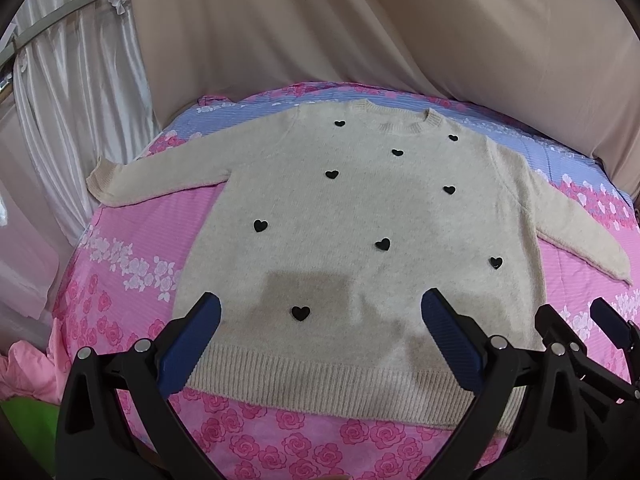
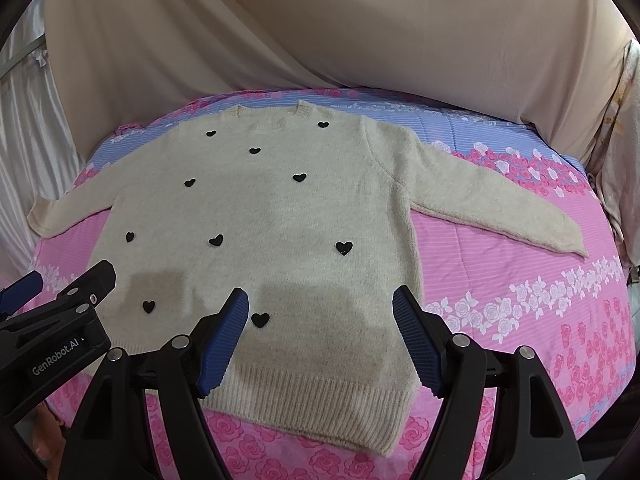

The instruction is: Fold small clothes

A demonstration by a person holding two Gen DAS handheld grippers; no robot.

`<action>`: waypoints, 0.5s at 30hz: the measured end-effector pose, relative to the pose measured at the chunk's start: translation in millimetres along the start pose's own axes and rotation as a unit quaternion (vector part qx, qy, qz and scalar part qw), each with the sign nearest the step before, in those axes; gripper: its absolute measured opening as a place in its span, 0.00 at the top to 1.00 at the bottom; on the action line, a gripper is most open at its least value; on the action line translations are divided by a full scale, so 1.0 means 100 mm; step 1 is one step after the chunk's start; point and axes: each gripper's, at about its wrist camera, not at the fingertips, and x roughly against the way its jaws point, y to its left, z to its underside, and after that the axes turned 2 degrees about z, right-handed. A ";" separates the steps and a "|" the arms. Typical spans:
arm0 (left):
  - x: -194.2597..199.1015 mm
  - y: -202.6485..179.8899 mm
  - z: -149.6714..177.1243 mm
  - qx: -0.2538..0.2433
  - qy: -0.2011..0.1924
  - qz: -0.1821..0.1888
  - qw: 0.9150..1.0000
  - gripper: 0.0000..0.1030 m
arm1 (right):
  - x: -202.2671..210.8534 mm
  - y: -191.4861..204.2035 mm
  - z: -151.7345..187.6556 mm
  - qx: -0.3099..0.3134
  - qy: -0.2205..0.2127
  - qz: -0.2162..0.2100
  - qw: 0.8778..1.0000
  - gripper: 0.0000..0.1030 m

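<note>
A cream knit sweater point(image 1: 360, 208) point(image 2: 256, 208) with several black hearts lies flat and face up on a pink and blue flowered bedspread point(image 1: 120, 272) point(image 2: 520, 280), both sleeves spread out sideways. Its ribbed hem is nearest me. My left gripper point(image 1: 320, 308) hovers open above the hem's left half, with nothing between its blue pads. My right gripper point(image 2: 320, 300) is open over the right half of the hem, also empty. Each gripper shows at the edge of the other's view, the right gripper point(image 1: 576, 316) at right and the left gripper point(image 2: 68, 276) at left. Both cast shadows on the knit.
A beige sheet point(image 1: 380, 28) point(image 2: 320, 24) hangs behind the bed. White satin curtains point(image 1: 72, 92) hang at the left. A pink cloth point(image 1: 24, 372) and something green point(image 1: 24, 424) lie off the bed's left edge. More pale fabric point(image 2: 624, 152) hangs at the right.
</note>
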 end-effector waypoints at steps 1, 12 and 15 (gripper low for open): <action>0.00 0.00 0.00 -0.001 0.000 0.000 1.000 0.05 | 0.00 0.00 0.01 0.000 0.000 0.000 1.000 0.30; -0.01 -0.01 -0.02 0.000 0.003 -0.001 1.000 0.05 | -0.02 -0.01 0.00 -0.001 0.001 0.001 1.000 0.30; -0.01 -0.01 -0.02 -0.001 0.003 -0.001 1.000 0.05 | -0.02 -0.01 0.01 0.000 0.001 0.000 1.000 0.30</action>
